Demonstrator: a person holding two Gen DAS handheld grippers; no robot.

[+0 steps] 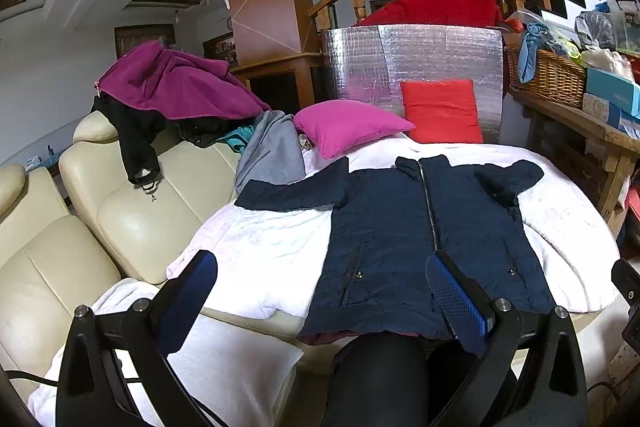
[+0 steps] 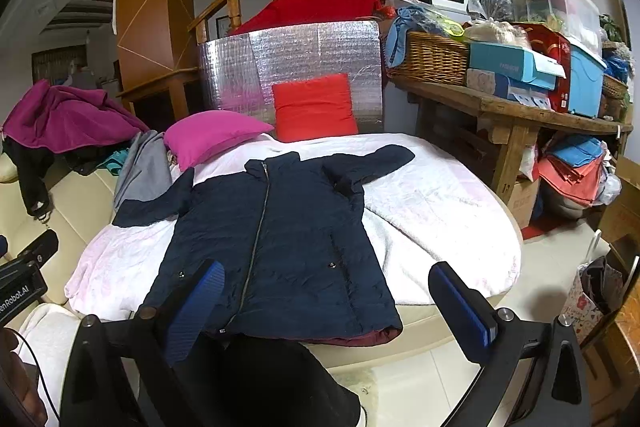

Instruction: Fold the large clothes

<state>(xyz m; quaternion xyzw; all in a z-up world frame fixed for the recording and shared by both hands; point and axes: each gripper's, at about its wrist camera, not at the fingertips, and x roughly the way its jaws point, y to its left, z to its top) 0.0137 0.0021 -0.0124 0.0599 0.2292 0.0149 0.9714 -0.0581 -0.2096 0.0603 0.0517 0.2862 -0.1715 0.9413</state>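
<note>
A navy padded jacket (image 1: pixel 400 235) (image 2: pixel 276 235) lies flat and zipped, front up, on a white blanket (image 1: pixel 264 251) (image 2: pixel 432 211). Its left sleeve stretches out sideways; its right sleeve bends near the collar. A maroon lining shows at the hem. My left gripper (image 1: pixel 320 291) hovers open above the near hem, nothing between its blue pads. My right gripper (image 2: pixel 326 299) also stands open over the hem's right side, holding nothing. A dark-clad leg (image 1: pixel 376 379) sits below the hem.
A cream leather sofa (image 1: pixel 132 219) on the left carries a purple garment (image 1: pixel 176 83), black clothing and a grey one (image 1: pixel 276 147). Pink (image 1: pixel 348 123) and red (image 1: pixel 440 111) cushions lie behind the jacket. A wooden table (image 2: pixel 516 111) with a wicker basket and boxes stands at right.
</note>
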